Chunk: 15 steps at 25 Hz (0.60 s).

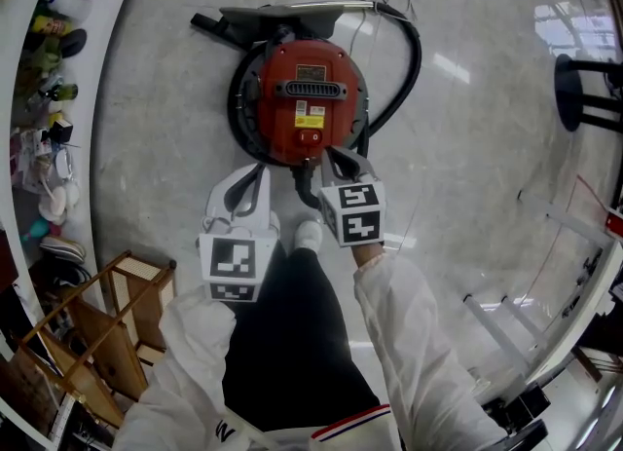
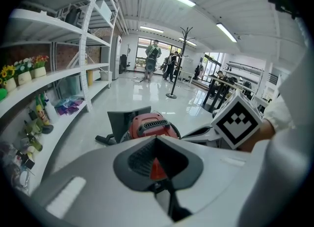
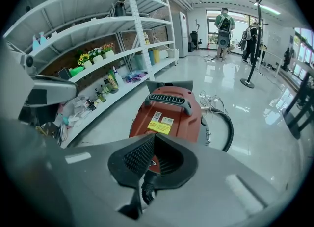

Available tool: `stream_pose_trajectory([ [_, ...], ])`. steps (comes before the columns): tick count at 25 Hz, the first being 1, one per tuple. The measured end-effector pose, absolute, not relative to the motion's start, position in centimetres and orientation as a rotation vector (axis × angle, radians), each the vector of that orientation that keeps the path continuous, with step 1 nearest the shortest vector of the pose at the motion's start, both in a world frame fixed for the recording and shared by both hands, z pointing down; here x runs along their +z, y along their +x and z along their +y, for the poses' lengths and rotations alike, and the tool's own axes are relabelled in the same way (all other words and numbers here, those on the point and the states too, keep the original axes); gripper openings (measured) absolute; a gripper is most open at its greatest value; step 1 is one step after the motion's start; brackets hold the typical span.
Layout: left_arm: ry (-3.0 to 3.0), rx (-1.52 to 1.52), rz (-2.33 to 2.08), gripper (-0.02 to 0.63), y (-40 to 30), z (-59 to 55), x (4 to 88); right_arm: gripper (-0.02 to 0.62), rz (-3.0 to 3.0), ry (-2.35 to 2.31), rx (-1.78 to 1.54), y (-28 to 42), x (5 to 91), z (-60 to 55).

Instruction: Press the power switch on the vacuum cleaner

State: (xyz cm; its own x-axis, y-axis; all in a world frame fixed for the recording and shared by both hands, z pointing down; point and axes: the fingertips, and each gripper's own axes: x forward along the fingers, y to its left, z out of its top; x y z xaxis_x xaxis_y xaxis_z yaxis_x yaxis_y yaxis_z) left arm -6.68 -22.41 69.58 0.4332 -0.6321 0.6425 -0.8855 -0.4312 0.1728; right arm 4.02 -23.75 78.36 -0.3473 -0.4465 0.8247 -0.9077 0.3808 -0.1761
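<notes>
A round red vacuum cleaner (image 1: 307, 98) stands on the pale floor, with a black grille handle on top and a yellow label. Its small red switch (image 1: 310, 134) sits on the near side below that label. My right gripper (image 1: 338, 156) is shut and empty, with its tips at the vacuum's near rim, just right of the switch. My left gripper (image 1: 254, 173) is also shut and empty, hanging lower left beside the vacuum's near-left edge. In the right gripper view the vacuum (image 3: 171, 111) fills the space just past the shut gripper (image 3: 153, 138). In the left gripper view the vacuum (image 2: 149, 123) lies beyond the shut gripper (image 2: 157, 140).
A black hose (image 1: 411, 59) curves round the vacuum's right side to a floor nozzle (image 1: 277, 18) behind it. White shelves with bottles (image 1: 49, 40) run along the left, with a wooden rack (image 1: 92, 327) near me. A coat stand base (image 1: 584, 89) is far right. People (image 2: 153, 54) stand far off.
</notes>
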Motion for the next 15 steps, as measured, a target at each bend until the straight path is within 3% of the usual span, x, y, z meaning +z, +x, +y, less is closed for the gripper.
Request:
stream_pose_trajectory([
  [15, 2.222, 0.730, -1.254, 0.000, -4.8, -17.3, 67.5, 0.000, -1.972, 1.173, 0.828, 5.7, 75.3, -19.5],
])
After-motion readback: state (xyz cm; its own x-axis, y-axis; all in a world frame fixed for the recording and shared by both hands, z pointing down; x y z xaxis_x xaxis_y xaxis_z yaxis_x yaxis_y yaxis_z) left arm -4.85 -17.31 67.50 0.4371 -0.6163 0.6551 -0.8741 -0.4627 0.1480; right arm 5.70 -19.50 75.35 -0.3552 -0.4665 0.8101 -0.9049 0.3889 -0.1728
